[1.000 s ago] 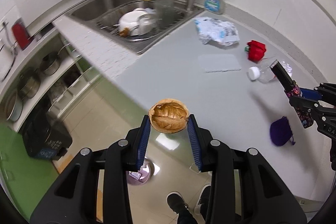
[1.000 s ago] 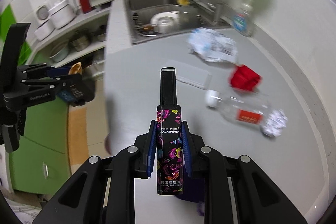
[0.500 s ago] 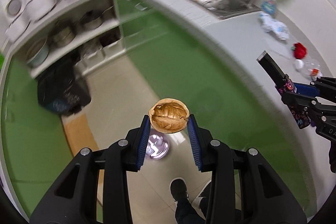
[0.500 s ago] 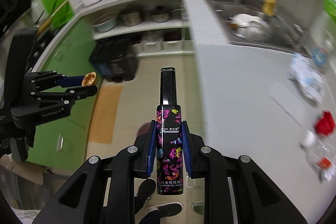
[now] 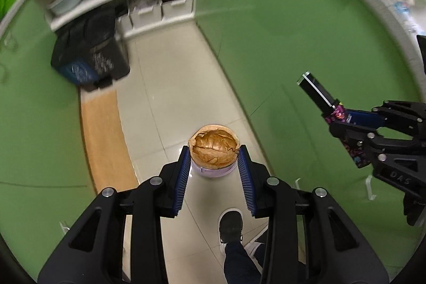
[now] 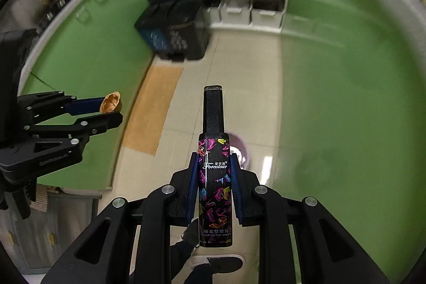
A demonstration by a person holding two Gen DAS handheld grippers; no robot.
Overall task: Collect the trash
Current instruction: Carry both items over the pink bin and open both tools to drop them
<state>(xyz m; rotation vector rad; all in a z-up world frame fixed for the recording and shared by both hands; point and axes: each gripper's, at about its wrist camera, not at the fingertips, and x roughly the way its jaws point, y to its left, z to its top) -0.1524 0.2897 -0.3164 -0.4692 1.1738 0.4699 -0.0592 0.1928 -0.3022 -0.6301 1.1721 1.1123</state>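
The walnut shell [image 5: 213, 149] hides most of the lilac bin [image 5: 214, 172].

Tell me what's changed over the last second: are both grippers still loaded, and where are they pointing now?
Both grippers swung away from the countertop toward the floor. The left gripper now hangs over the small purple bin, which the right gripper also faces. Unchanged: the left is still shut on the walnut shell, the right on the hair cream tube; nothing was released.
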